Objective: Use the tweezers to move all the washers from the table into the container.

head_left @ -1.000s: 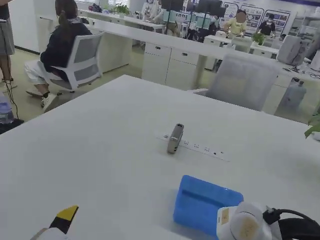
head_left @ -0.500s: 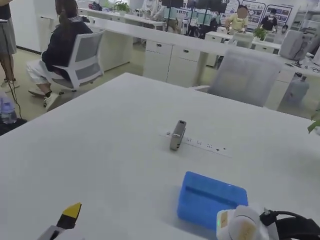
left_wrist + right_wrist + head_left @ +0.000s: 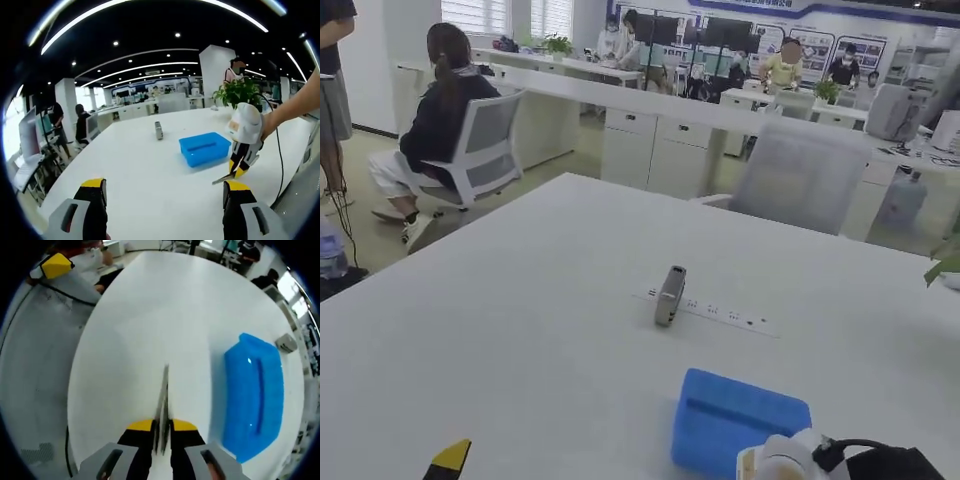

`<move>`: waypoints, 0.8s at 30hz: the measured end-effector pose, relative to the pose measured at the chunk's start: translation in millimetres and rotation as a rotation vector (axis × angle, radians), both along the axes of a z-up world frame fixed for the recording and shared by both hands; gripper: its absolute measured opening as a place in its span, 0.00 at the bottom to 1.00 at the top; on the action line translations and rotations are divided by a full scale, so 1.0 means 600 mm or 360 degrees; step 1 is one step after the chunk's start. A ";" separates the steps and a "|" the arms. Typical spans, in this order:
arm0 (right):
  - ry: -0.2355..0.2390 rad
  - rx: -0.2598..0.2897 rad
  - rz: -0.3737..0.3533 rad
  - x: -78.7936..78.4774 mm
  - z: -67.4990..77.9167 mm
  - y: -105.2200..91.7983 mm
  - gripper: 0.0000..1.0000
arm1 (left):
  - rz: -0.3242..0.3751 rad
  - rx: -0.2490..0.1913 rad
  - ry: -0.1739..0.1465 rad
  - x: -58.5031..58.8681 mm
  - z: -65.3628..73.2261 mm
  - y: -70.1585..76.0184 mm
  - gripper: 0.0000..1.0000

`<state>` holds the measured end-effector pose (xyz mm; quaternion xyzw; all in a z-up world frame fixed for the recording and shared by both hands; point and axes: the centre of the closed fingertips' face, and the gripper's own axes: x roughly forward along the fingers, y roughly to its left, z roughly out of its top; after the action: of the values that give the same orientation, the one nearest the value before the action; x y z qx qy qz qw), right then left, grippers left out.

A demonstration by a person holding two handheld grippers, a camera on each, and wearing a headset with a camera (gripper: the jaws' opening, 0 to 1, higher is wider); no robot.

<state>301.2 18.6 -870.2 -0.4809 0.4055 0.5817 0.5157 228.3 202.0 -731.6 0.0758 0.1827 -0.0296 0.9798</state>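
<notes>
Your view has tipped up. Your right gripper (image 3: 162,429) clamps thin metal tweezers (image 3: 164,390); your left gripper (image 3: 162,192) gapes. Blue rounded plastic container (image 3: 738,420) sits near-right on the smooth white table (image 3: 520,320), open room leftward.

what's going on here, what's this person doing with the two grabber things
A person at a white table holds a gripper in each hand. The right gripper is shut on a pair of tweezers, which point out over the table beside a blue container. The left gripper is open and holds nothing. Whether the tweezers have anything in their tips is too small to tell.
</notes>
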 end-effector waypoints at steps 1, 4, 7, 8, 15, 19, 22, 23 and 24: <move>0.0014 0.0003 -0.0043 -0.001 0.001 0.000 0.09 | -0.0002 0.0008 -0.0001 0.000 0.000 -0.001 0.99; 0.0212 0.0067 -0.0291 -0.022 0.006 0.005 0.21 | -0.0002 0.0015 0.0003 0.000 -0.001 0.000 0.99; 0.0093 0.0144 -0.0413 0.001 0.009 -0.005 0.32 | 0.0005 0.0004 0.0000 -0.001 -0.001 0.002 0.99; 0.0072 0.0156 -0.0432 0.003 0.011 -0.009 0.36 | 0.0008 0.0004 -0.0001 -0.001 0.000 0.002 0.99; -0.0055 0.0640 -0.0832 0.005 0.099 -0.010 0.57 | 0.0002 0.0012 0.0008 -0.002 0.000 -0.001 0.99; -0.0159 0.0959 -0.1098 -0.014 0.168 -0.026 0.73 | -0.0005 0.0013 0.0015 -0.002 0.000 -0.003 0.99; -0.0195 0.1181 -0.1283 -0.032 0.205 -0.042 0.83 | -0.0011 0.0015 0.0025 -0.002 -0.001 -0.005 0.99; -0.0210 0.1221 -0.1327 -0.033 0.210 -0.048 0.85 | -0.0014 0.0014 0.0028 -0.002 -0.002 -0.006 0.99; -0.0227 0.1262 -0.1379 -0.035 0.217 -0.056 0.87 | -0.0021 0.0010 0.0038 -0.003 -0.003 -0.008 0.99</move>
<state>280.0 -15.1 -739.8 -0.0798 0.2808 0.3915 0.8727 226.7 197.3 -733.1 0.0797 0.1941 -0.0364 0.9771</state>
